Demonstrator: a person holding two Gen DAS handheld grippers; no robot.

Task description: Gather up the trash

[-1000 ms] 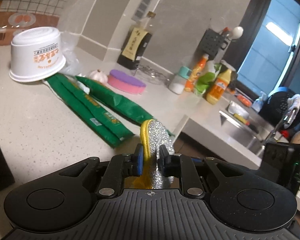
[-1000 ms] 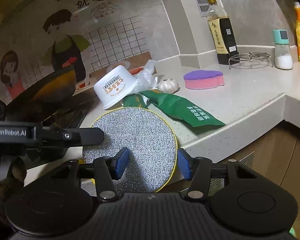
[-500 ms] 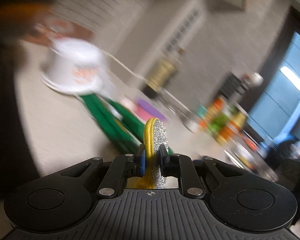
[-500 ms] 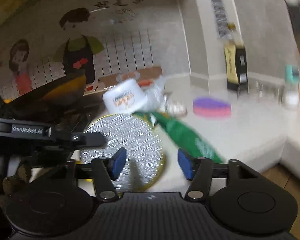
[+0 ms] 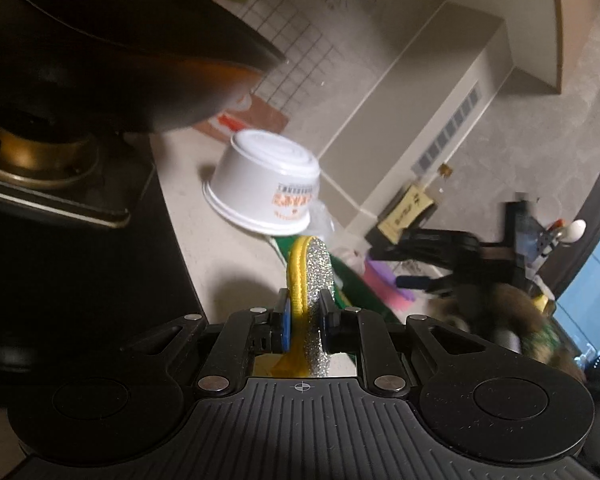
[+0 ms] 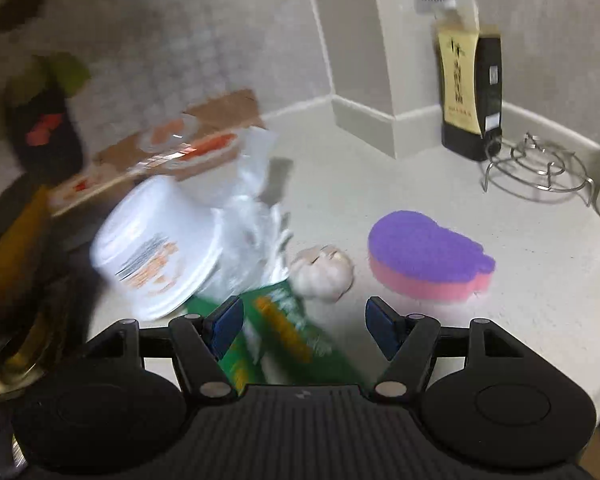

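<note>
My left gripper (image 5: 305, 312) is shut on a round silver scouring pad with a yellow rim (image 5: 316, 264), held edge-on above the counter. Beyond it a white instant-noodle bowl (image 5: 268, 192) lies upside down. My right gripper (image 6: 304, 326) stands open over the green wrappers (image 6: 292, 340), with nothing pressed between its blue pads. The bowl (image 6: 156, 244) is just left of it, a crumpled clear plastic bag (image 6: 252, 216) is ahead, and a garlic bulb (image 6: 324, 272) sits just beyond the fingertips. In the left wrist view the right gripper (image 5: 440, 256) shows blurred at the right.
A black wok (image 5: 100, 52) hangs over the stove burner (image 5: 32, 152) at the left. A purple-and-pink sponge (image 6: 428, 256), a dark sauce bottle (image 6: 468, 92) and a wire trivet (image 6: 540, 168) stand on the counter to the right. A cardboard box (image 6: 172, 152) leans at the tiled wall.
The left gripper swung left toward the stove, still holding the pad. The right gripper opened wider, left the pad and moved forward and up over the wrappers and bowl.
</note>
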